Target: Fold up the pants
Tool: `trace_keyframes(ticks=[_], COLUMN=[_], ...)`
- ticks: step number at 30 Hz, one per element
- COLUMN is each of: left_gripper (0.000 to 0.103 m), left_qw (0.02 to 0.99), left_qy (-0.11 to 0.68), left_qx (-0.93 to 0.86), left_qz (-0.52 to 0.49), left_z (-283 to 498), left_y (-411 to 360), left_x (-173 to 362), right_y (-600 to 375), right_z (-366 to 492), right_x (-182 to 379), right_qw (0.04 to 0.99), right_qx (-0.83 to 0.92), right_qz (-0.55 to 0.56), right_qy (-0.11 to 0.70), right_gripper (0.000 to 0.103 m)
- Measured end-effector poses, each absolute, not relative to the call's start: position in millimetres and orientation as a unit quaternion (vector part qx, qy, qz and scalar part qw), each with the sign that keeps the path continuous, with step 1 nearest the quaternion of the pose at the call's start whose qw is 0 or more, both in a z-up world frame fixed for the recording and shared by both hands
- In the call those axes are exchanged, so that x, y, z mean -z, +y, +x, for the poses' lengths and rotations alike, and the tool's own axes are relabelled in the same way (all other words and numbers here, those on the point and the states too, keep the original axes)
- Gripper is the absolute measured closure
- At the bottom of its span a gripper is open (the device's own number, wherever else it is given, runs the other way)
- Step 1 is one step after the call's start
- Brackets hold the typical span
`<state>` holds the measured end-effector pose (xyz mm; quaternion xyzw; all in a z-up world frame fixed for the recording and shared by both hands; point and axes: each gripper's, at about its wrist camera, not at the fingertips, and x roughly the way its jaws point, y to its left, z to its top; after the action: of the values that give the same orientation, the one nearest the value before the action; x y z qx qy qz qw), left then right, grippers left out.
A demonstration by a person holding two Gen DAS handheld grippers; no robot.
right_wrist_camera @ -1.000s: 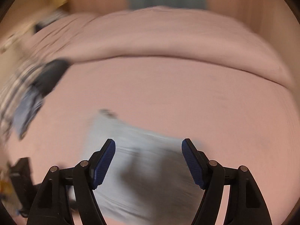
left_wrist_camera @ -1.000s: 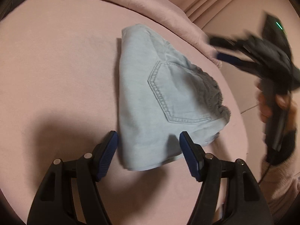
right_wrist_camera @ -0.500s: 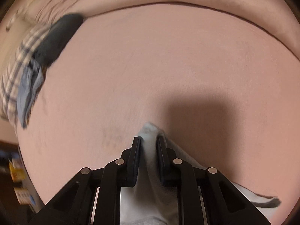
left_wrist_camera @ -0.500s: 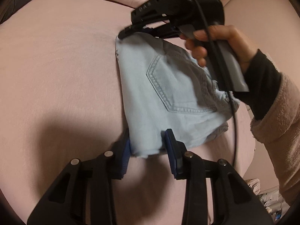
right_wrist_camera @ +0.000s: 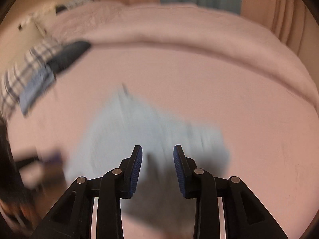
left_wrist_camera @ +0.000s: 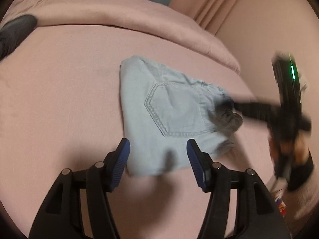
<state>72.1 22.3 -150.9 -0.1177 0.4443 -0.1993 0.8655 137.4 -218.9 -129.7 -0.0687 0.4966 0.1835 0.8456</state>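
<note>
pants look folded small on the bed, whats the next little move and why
Probably draw both grippers back and leave it. The pants lie in a compact fold on the bed, pocket up. The left gripper and right gripper are opening, and nothing is pinched between their fingers.

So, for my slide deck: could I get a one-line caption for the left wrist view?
Left gripper, jaws opening, above folded light-blue pants on a pink bed; right gripper blurred beside them.

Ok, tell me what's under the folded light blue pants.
The folded pants lie flat on the pink bed cover, which shows all around them. Whatever sits between the folded layers, or directly beneath the bundle, is covered and cannot be seen. Neither gripper holds them.
</note>
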Motion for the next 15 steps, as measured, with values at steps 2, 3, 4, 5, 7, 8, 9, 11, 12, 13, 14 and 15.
trace_keyframes(ticks=[2, 3, 4, 5, 7, 8, 9, 11, 12, 13, 14, 15], left_gripper=[0.045, 0.045, 0.044, 0.042, 0.026, 0.022, 0.017, 0.015, 0.014, 0.013, 0.012, 0.012], left_qw=[0.858, 0.855, 0.856, 0.859, 0.867, 0.871, 0.876, 0.878, 0.878, 0.878, 0.877, 0.876], left_qy=[0.472, 0.479, 0.479, 0.475, 0.466, 0.462, 0.454, 0.451, 0.452, 0.453, 0.454, 0.457], left_qx=[0.182, 0.176, 0.175, 0.174, 0.163, 0.158, 0.152, 0.146, 0.143, 0.142, 0.140, 0.137], left_qz=[-0.095, -0.089, -0.085, -0.079, -0.062, -0.059, -0.061, -0.067, -0.069, -0.070, -0.070, -0.070], left_z=[81, 83, 81, 80, 76, 75, 75, 77, 79, 81, 83, 86], left_y=[17, 18, 17, 16, 14, 14, 17, 20, 21, 22, 22, 23], left_x=[165, 167, 166, 164, 158, 156, 153, 153, 153, 153, 153, 155], right_y=[-245, -252, -259, -266, -272, -282, -290, -289, -299, -306, -309, -308], right_z=[124, 111, 104, 96, 89, 89, 93, 101, 106, 107, 112, 112], right_x=[158, 154, 147, 138, 131, 129, 129, 143, 149, 155, 165, 171], right_qw=[0.830, 0.846, 0.848, 0.847, 0.852, 0.855, 0.855, 0.846, 0.839, 0.830, 0.819, 0.812], right_qx=[-0.172, -0.178, -0.188, -0.199, -0.208, -0.204, -0.196, -0.181, -0.178, -0.179, -0.182, -0.181], right_qz=[-0.060, -0.044, -0.030, -0.004, 0.041, 0.070, 0.099, 0.167, 0.197, 0.223, 0.251, 0.263], right_qy=[0.527, 0.500, 0.494, 0.493, 0.479, 0.472, 0.469, 0.472, 0.475, 0.478, 0.483, 0.488], right_gripper=[0.070, 0.070, 0.068, 0.058, 0.039, 0.035, 0.034, 0.033, 0.033, 0.033, 0.033, 0.033])
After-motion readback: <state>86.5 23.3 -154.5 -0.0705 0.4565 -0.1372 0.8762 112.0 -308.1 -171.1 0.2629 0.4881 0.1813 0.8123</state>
